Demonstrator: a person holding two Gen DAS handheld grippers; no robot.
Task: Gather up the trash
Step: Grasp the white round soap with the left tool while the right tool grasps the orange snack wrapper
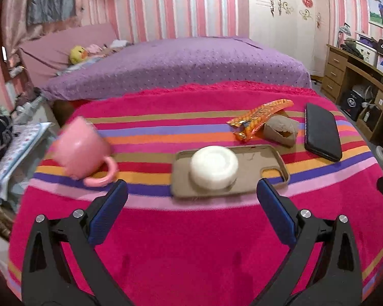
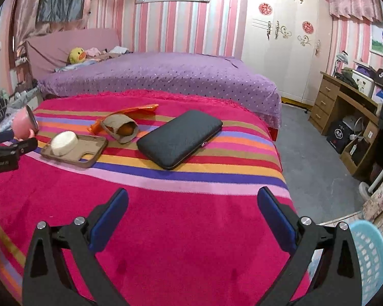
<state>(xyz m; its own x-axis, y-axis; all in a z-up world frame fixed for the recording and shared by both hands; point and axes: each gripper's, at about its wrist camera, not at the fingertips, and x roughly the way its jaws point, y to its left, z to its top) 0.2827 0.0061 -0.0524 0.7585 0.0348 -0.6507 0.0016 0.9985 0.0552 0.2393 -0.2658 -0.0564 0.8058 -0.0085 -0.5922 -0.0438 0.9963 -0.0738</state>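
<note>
Grippers, left [image 1: 191, 191] and right [image 2: 192, 199], hang spread wide and empty above the striped blanket [image 2: 166, 229]; orange wrapper [image 1: 260, 117] lies beyond.

A pink mug [image 1: 81, 150] is seen tipped on its side at the left edge of the striped blanket [image 1: 181, 232], handle toward the camera. A round white bar [image 1: 214, 170] is seated on a tan phone case [image 1: 252, 160], mid-blanket. A black wallet [image 2: 179, 138] is laid flat to the right, apart from the case. Behind, a purple bedspread [image 2: 166, 76] is spread across the bed, and a yellow duck toy [image 2: 76, 55] is propped by the headboard. A wooden desk [image 2: 344, 102] is set at the far right, and a light-blue basket [image 2: 370, 257] is glimpsed low at the right edge.
</note>
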